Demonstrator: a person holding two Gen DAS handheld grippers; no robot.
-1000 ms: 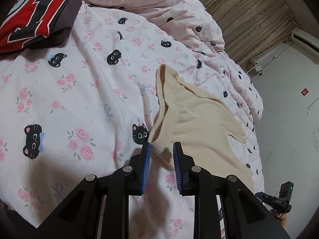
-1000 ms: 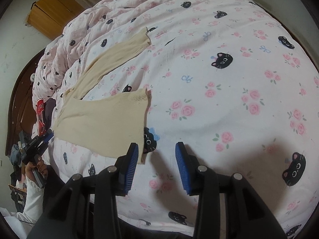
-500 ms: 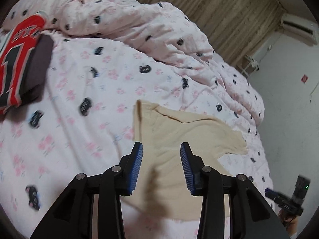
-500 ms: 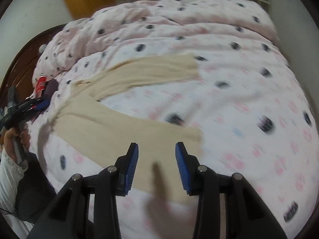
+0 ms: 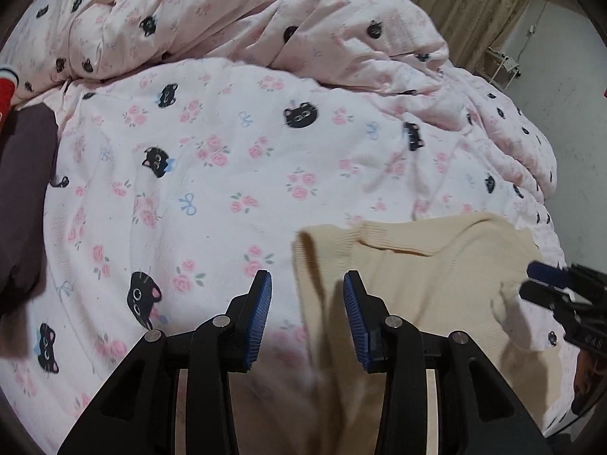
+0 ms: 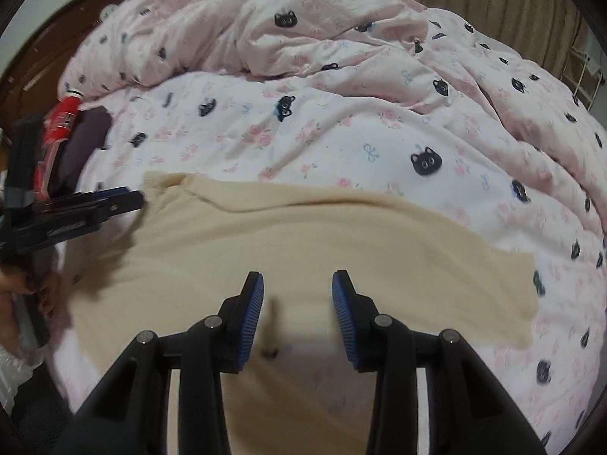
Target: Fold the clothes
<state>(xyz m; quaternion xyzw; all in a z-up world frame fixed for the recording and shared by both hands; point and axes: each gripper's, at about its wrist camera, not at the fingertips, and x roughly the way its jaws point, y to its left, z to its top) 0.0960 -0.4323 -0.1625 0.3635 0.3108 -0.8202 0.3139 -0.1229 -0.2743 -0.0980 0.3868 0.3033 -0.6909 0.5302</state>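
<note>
Cream knit sweater lies flat on the cat-print duvet at 6 o'clock — spread, seemingly, for folding. Your left gripper and right gripper both hover wide apart, empty — you hold nothing yet.

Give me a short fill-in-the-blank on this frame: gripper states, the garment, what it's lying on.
1. Both the left gripper and the right gripper have their jaws ____.
2. The knit sweater spread on the bed is ____ in colour.
3. The pink bedding under it is printed with roses, bows and black ____ faces.
4. The pads on the fingers are ____.

Missing words: open; cream; cat; blue
</note>
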